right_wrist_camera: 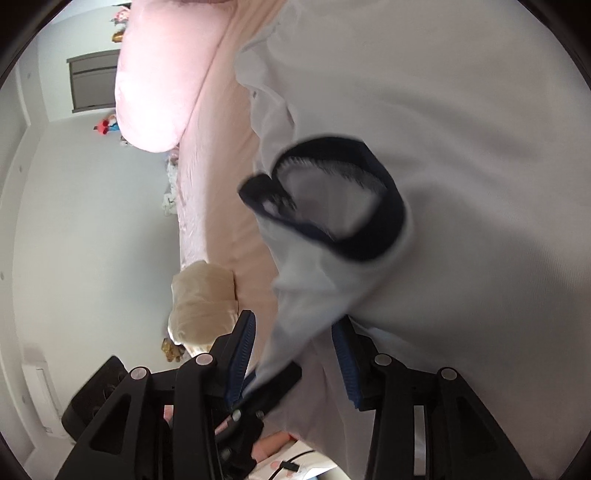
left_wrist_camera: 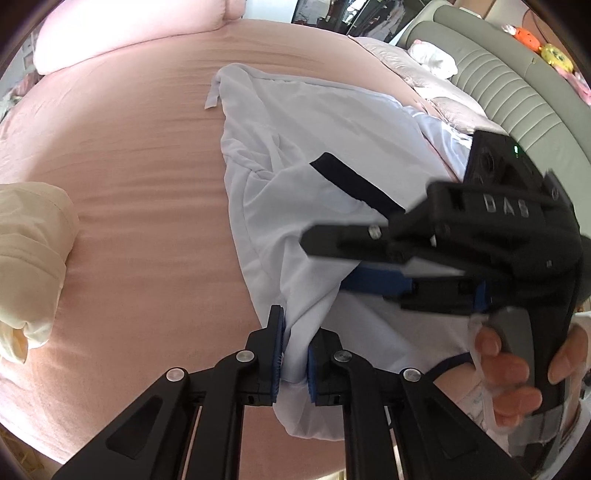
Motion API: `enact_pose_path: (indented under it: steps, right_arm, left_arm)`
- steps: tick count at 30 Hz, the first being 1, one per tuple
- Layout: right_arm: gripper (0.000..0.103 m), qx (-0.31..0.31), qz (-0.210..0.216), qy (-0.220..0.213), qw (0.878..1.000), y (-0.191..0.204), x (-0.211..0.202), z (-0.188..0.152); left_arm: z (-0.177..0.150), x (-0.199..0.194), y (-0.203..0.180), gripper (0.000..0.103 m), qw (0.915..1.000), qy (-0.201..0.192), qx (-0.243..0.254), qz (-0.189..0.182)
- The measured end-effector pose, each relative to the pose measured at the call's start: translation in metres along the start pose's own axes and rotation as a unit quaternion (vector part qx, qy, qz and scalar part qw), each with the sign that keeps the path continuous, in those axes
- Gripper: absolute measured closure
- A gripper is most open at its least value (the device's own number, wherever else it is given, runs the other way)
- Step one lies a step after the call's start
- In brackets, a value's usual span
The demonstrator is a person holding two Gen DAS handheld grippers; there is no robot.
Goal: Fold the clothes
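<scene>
A white shirt [left_wrist_camera: 314, 122] with navy trim lies spread over the pink bed [left_wrist_camera: 129, 184]. My left gripper [left_wrist_camera: 295, 354] is shut on a bunched fold of its near edge, and cloth hangs below the pads. My right gripper [left_wrist_camera: 325, 262], held by a hand [left_wrist_camera: 509, 369], reaches in from the right over the shirt, just below the navy-edged sleeve cuff [left_wrist_camera: 354, 184]. In the right wrist view the right gripper [right_wrist_camera: 293, 350] stands open. A strip of the white shirt [right_wrist_camera: 461, 147] hangs between its blue pads, and the cuff [right_wrist_camera: 369, 236] gapes just beyond them.
A folded cream garment [left_wrist_camera: 29, 240] sits at the bed's left edge, also in the right wrist view [right_wrist_camera: 203, 299]. A pink pillow [left_wrist_camera: 129, 26] lies at the far end. A grey padded headboard [left_wrist_camera: 517, 85] with soft toys runs along the right.
</scene>
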State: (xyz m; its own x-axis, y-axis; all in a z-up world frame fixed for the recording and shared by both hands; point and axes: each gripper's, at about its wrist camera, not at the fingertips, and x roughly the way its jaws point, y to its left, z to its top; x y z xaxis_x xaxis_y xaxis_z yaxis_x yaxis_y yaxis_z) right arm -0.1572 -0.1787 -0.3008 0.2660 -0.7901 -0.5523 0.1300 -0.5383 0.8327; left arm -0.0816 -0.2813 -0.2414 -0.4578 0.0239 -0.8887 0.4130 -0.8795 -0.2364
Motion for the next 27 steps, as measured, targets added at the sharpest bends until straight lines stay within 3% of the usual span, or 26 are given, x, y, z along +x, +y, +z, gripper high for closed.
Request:
enact_pose_path:
  steps: [3,7,8,9,17,27]
  right_arm:
    - [0.060,-0.012,-0.006,-0.029,0.999,0.007,-0.002,0.002]
    - [0.063,-0.043,-0.052,-0.077,0.995,0.014,-0.008,0.004]
    - [0.077,-0.048,-0.066,-0.084,0.993,0.015,-0.009,0.004]
    - [0.100,-0.051,-0.083,-0.089,0.991,0.017,-0.009,0.004]
    - [0.101,-0.113,-0.179,-0.136,0.968,0.033,-0.023,-0.011]
    - [0.101,-0.082,-0.162,-0.136,0.974,0.019,-0.031,-0.013]
  left_arm:
    - [-0.024,-0.022,0.016,0.094,0.9999,0.005,0.007,0.005]
    - [0.004,0.019,0.003,0.094,0.9998,0.015,0.015,0.001]
    - [0.006,0.023,0.002,0.094,0.9997,0.017,0.017,0.002]
    - [0.006,0.025,0.001,0.094,0.9996,0.019,0.018,0.005]
    - [0.007,0.032,-0.003,0.094,0.9995,0.023,0.018,-0.008]
    - [-0.002,0.040,-0.016,0.094,0.9980,0.040,0.049,-0.004]
